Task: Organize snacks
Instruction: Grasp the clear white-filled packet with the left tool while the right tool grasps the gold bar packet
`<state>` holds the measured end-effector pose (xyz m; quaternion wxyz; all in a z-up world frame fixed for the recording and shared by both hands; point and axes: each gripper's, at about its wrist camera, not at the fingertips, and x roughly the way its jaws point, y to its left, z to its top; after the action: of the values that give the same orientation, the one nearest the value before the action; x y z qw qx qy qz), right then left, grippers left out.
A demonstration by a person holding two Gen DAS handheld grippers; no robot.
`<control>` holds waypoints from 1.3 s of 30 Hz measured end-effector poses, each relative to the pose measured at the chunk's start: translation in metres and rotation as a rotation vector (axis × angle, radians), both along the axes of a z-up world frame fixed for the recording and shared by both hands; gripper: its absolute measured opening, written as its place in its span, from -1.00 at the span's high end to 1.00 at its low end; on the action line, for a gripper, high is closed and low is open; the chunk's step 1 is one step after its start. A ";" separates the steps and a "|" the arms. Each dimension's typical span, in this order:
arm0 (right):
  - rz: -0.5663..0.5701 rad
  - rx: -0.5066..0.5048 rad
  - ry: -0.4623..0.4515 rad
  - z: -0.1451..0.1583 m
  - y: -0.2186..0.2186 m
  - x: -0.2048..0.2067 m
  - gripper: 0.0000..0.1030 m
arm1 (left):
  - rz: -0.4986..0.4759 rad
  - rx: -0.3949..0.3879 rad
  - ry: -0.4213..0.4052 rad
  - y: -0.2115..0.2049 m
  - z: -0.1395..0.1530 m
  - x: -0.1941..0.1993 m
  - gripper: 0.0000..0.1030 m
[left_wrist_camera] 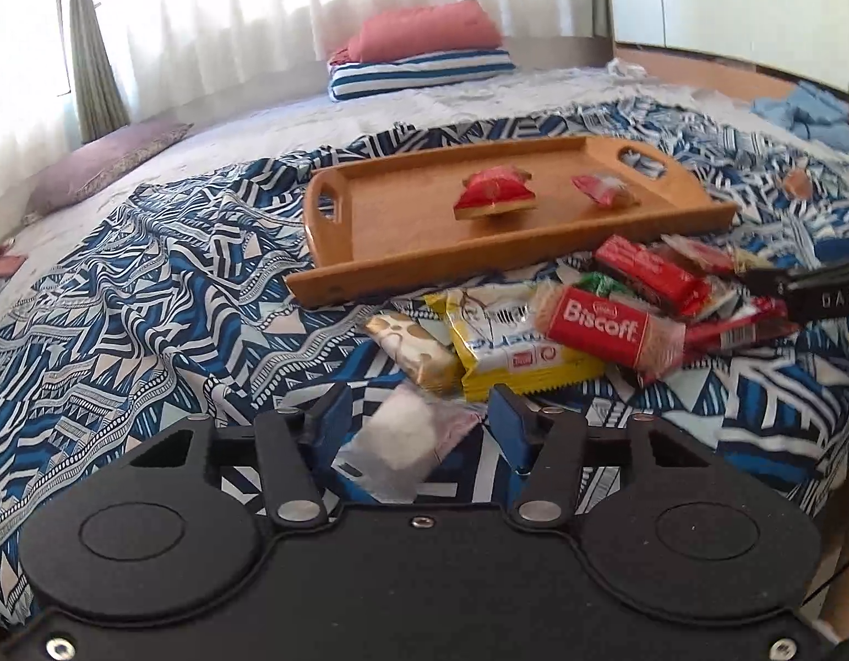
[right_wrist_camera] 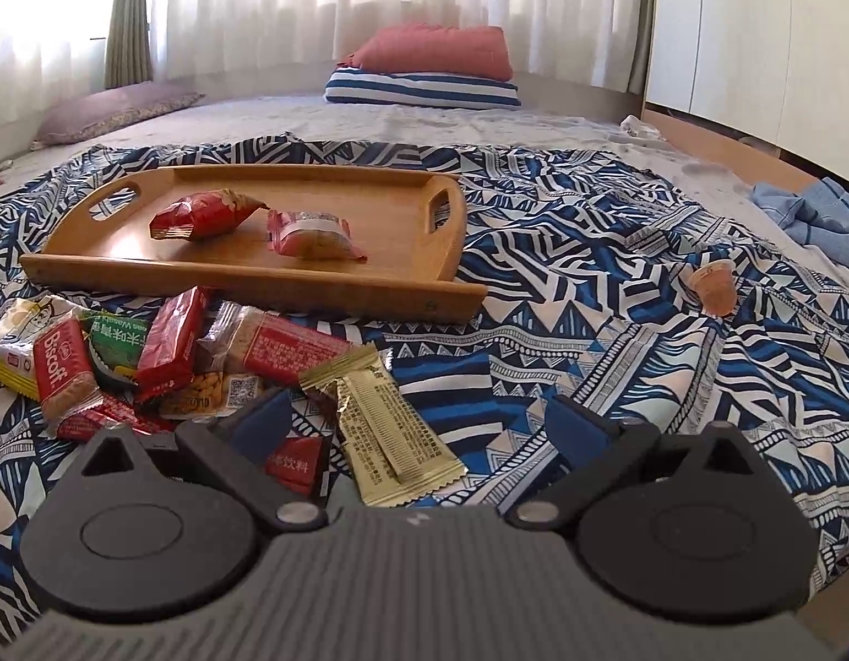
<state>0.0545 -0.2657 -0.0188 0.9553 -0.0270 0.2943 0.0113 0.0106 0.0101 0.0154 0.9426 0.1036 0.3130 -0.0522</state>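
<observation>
Left claw (left_wrist_camera: 419,421): opening wide around a blurry clear white snack packet (left_wrist_camera: 399,443), maybe touching.
Right claw (right_wrist_camera: 419,427): opening wide over the crinkly gold wrapper (right_wrist_camera: 394,435).
Handling: light, slippery; pinching the middle.

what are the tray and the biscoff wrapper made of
The tray looks like wood, possibly bamboo: warm honey colour, faint grain, and a smooth sheen on its floor. The Biscoff wrapper looks like thin glossy plastic film: clear crimped ends showing the biscuit inside.
</observation>
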 end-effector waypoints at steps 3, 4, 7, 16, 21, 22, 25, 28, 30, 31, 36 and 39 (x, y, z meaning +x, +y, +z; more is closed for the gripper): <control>0.016 0.015 0.008 -0.002 0.001 0.000 -0.99 | 0.022 0.016 0.018 -0.001 -0.006 0.001 -0.01; 0.020 0.018 0.010 -0.002 0.001 -0.001 -0.99 | 0.026 0.008 0.021 0.001 -0.007 0.002 -0.02; 0.032 0.026 0.016 -0.004 0.001 -0.001 -0.98 | 0.035 -0.018 0.031 0.007 -0.007 0.003 -0.04; 0.071 0.041 0.036 -0.006 0.006 -0.001 -0.87 | 0.057 -0.062 0.062 0.017 -0.008 0.008 -0.01; 0.106 0.071 0.047 -0.002 0.009 -0.001 -0.73 | 0.028 -0.155 0.106 0.021 0.000 0.007 0.12; 0.114 0.087 0.051 -0.001 0.009 0.000 -0.67 | 0.028 -0.172 0.110 0.022 0.001 0.007 0.12; 0.130 0.094 0.050 0.002 0.011 0.001 -0.51 | 0.028 -0.171 0.101 0.022 0.005 0.006 0.12; 0.144 0.079 0.046 0.003 0.013 0.003 -0.35 | 0.017 -0.105 0.069 0.017 0.006 0.001 0.08; 0.140 0.069 0.044 0.005 0.013 0.004 -0.25 | -0.005 -0.064 0.052 0.013 0.007 -0.003 0.04; 0.139 0.068 0.044 0.006 0.012 0.005 -0.22 | -0.016 -0.049 0.045 0.011 0.007 -0.005 0.03; 0.125 0.061 0.043 0.007 0.010 0.007 -0.14 | -0.018 -0.046 0.067 0.011 0.001 -0.002 0.03; 0.119 0.073 0.059 0.005 0.009 0.007 -0.13 | -0.003 -0.099 0.102 0.015 -0.003 0.002 0.15</control>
<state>0.0618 -0.2565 -0.0136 0.9442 -0.0095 0.3196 0.0796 0.0130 0.0254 0.0123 0.9293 0.0543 0.3577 -0.0742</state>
